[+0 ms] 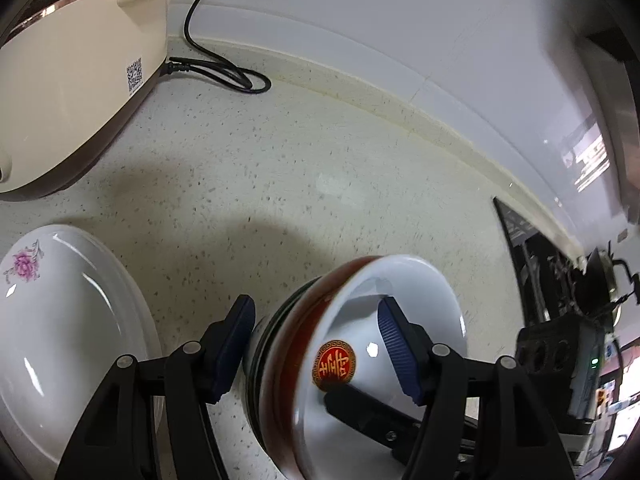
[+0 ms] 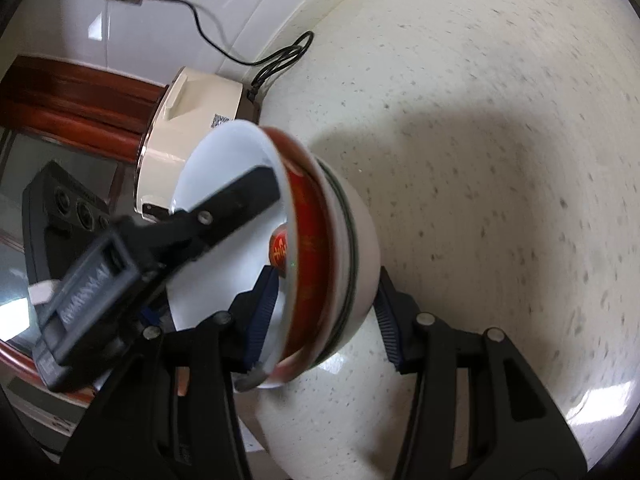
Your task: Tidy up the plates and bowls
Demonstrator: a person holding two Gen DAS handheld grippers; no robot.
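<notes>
A stack of nested bowls (image 1: 352, 320) is held tilted on its side above the speckled counter: a red bowl with a white inside and a red-gold emblem, nested in a white bowl with a dark rim stripe. My left gripper (image 1: 316, 344) is shut on the stack, one finger inside and one on the outer wall. My right gripper (image 2: 326, 316) is shut on the same stack (image 2: 320, 264) from the other side. A white plate with a pink flower (image 1: 60, 320) lies at the left in the left wrist view.
A cream electric cooker (image 1: 72, 80) with a black cord (image 1: 224, 72) stands at the back left against the white wall; it also shows in the right wrist view (image 2: 192, 120). A black gas stove (image 1: 560, 272) is at the right. Speckled counter (image 2: 500, 160) stretches to the right.
</notes>
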